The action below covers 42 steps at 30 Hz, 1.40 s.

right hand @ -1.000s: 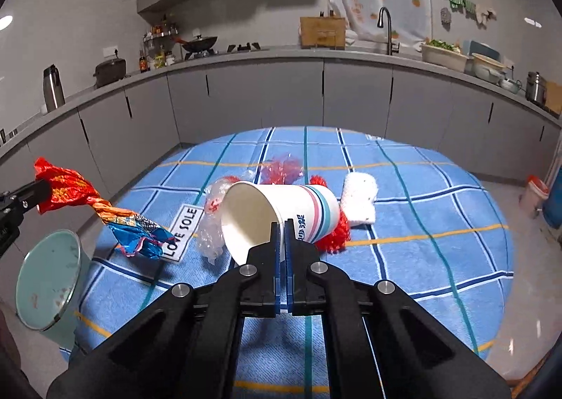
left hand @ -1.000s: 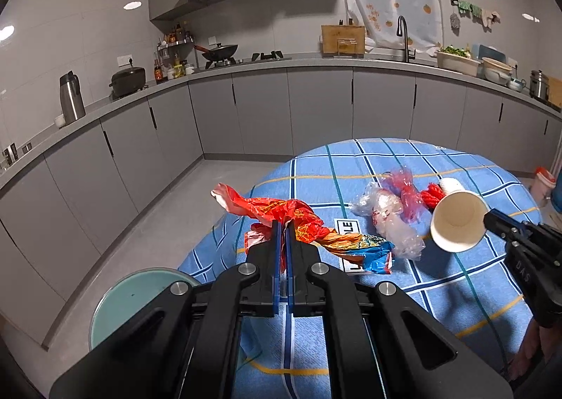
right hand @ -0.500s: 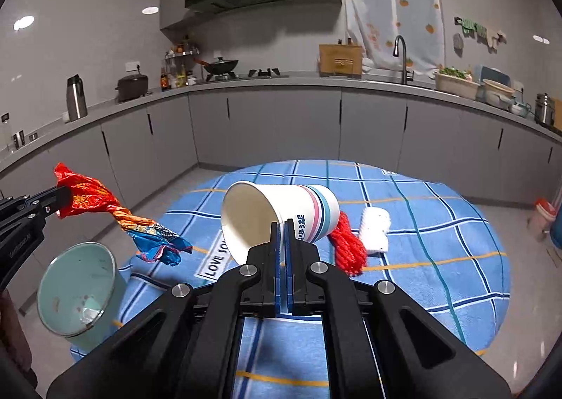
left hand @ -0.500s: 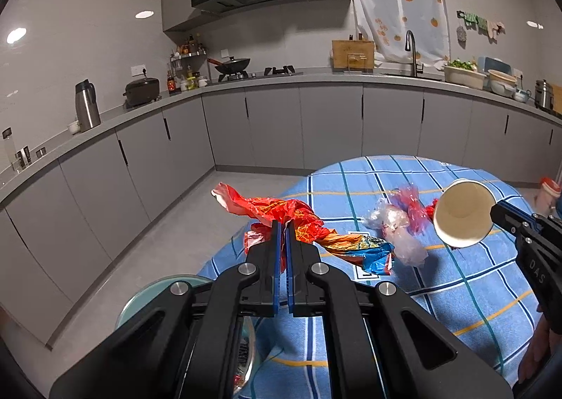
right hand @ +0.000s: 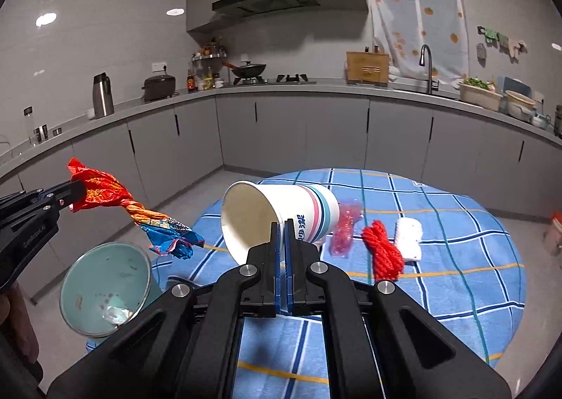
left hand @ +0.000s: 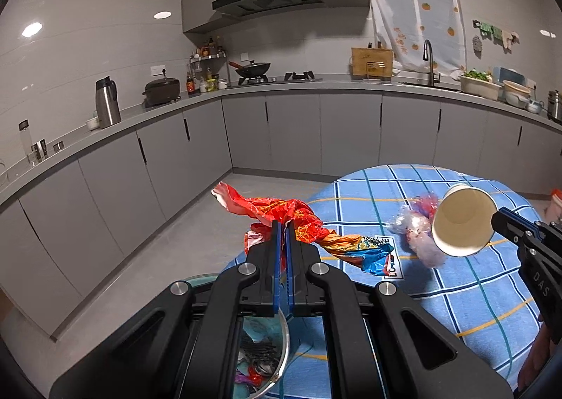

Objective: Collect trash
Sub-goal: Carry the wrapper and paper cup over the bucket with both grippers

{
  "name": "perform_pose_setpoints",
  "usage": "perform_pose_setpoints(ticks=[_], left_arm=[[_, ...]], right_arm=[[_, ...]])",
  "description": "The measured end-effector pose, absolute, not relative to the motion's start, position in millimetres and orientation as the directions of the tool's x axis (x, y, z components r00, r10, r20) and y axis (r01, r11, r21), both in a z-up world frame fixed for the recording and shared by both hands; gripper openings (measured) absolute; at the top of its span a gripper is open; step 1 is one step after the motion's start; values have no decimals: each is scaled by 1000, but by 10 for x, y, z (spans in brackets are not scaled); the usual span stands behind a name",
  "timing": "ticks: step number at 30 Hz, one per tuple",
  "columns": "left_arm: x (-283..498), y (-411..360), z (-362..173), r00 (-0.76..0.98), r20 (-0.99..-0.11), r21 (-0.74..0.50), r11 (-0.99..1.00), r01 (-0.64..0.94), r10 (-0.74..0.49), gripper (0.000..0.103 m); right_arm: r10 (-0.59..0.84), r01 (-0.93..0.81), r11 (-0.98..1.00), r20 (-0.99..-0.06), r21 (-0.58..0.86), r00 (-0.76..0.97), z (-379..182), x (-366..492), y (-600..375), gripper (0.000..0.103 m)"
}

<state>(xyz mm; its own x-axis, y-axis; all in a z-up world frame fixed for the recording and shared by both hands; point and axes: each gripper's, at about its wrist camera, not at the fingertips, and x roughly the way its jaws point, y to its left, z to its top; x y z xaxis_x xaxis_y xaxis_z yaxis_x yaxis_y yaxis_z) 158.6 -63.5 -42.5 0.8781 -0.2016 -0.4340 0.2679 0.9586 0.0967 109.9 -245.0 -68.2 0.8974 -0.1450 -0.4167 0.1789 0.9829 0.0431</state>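
Observation:
My left gripper (left hand: 281, 226) is shut on a twisted red, orange and blue snack wrapper (left hand: 302, 223) and holds it in the air above the teal trash bin (left hand: 267, 346). From the right wrist view, the wrapper (right hand: 140, 209) hangs over the bin (right hand: 105, 290), which stands on the floor beside the table. My right gripper (right hand: 281, 226) is shut on the rim of a white paper cup (right hand: 277, 216), held tilted above the table; the cup also shows in the left wrist view (left hand: 460, 223).
The round table has a blue checked cloth (right hand: 439, 279). On it lie a red yarn bundle (right hand: 383, 255), a white roll (right hand: 409, 235), a red plastic bag (right hand: 346, 230) and a clear crumpled bag (left hand: 418, 233). Grey kitchen cabinets (left hand: 295, 132) line the walls.
Both grippers have risen and pulled back from the table. The left one has carried the wrapper leftward to above the bin. The right one has lifted the cup higher.

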Motion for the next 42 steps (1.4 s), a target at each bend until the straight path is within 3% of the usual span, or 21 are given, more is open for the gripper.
perform_pose_setpoints(ticks=[42], left_arm=[[1604, 467, -552, 883, -469, 121, 992, 39, 22, 3]], right_arm=[[148, -143, 989, -428, 44, 892, -665, 1480, -1295, 3]])
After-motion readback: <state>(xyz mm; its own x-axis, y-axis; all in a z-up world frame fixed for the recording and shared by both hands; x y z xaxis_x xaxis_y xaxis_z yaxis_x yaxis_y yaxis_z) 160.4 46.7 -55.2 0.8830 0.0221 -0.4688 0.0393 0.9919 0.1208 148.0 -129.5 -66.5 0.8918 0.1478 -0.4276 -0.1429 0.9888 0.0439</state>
